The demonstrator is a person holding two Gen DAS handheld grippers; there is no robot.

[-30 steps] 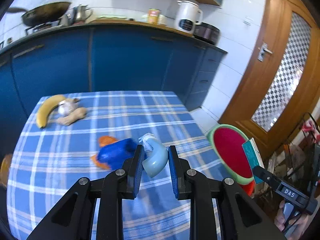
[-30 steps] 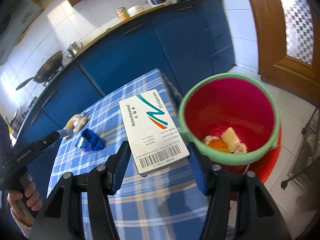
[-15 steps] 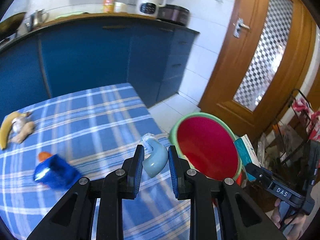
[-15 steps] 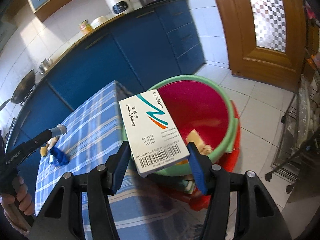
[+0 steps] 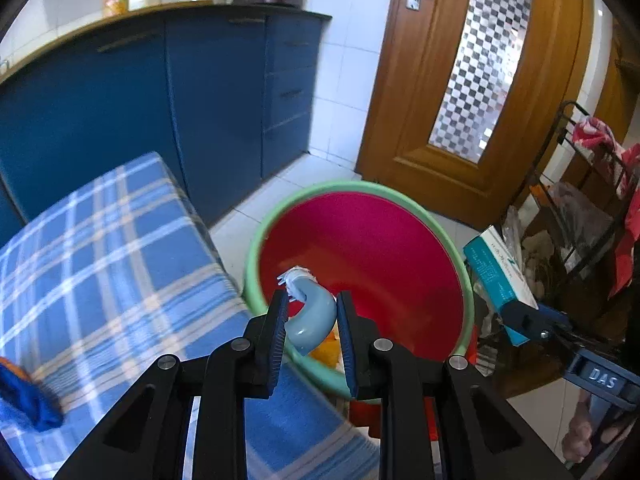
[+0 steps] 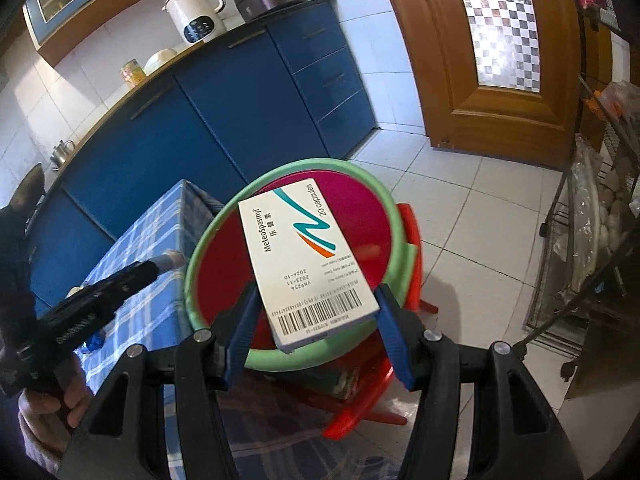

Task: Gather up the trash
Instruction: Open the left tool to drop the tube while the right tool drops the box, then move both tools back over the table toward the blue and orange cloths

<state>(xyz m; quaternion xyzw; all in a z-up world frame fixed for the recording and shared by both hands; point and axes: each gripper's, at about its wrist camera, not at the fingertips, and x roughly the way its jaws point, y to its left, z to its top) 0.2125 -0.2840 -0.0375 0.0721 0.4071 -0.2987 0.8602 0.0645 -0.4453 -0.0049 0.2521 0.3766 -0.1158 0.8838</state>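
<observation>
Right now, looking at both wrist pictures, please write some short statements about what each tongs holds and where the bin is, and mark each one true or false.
1. The left tongs are shut on a bent pale blue tube. True.
2. The right tongs are open and hold nothing. False: they are shut on a white medicine box.
3. The bin is red inside with a green rim. True.
4. The bin stands on the checked tablecloth. False: it stands beside the table, off the cloth.
5. The medicine box is over the bin's opening. True.
</observation>
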